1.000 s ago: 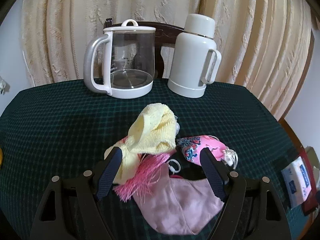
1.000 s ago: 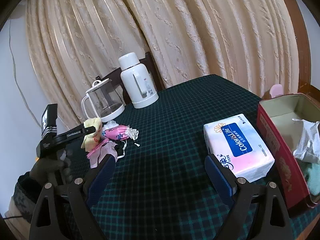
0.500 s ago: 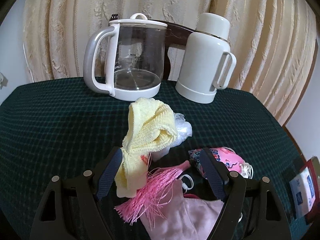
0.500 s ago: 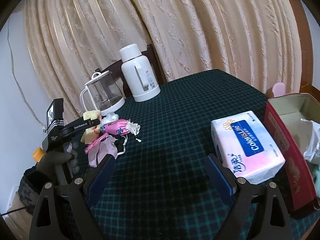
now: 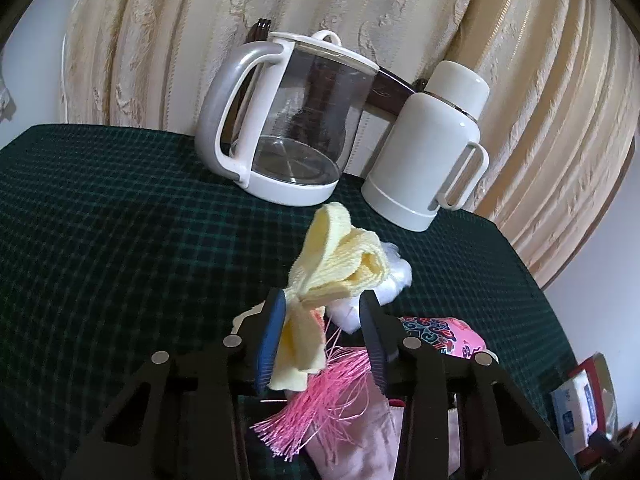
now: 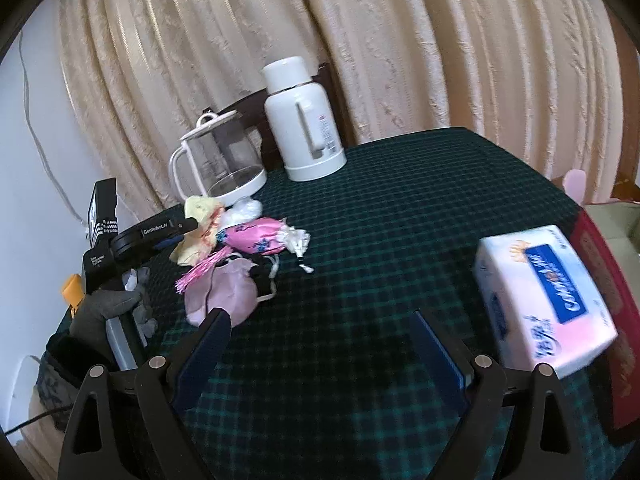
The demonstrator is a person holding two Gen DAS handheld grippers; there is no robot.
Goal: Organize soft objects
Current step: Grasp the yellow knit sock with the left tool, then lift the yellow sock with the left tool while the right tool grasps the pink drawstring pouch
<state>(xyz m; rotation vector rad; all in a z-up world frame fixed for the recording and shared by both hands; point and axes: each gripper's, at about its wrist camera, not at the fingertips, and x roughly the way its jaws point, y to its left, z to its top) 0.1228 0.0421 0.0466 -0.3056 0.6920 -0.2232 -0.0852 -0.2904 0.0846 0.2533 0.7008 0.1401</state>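
A yellow knitted cloth (image 5: 334, 256) lies on a pile of soft things on the dark green checked tablecloth (image 5: 100, 220). My left gripper (image 5: 322, 316) has its jaws partly closed around the cloth's narrow lower part; only the left pad seems to touch it. A pink tassel (image 5: 316, 404), a pale pink face mask (image 5: 360, 452), a pink patterned pouch (image 5: 444, 334) and a white plastic wad (image 5: 394, 276) lie under and beside it. The pile also shows in the right wrist view (image 6: 236, 240). My right gripper (image 6: 320, 344) is open and empty over bare cloth.
A glass kettle (image 5: 288, 128) and a white thermos jug (image 5: 428, 148) stand at the back of the table before the curtain. A tissue pack (image 6: 548, 296) lies at the right, beside a red box (image 6: 612, 280) at the table's right edge.
My left gripper has moved forward over the pile and its jaws have narrowed around the yellow cloth. My right gripper has turned left, so the tissue pack and red box slid towards the right edge.
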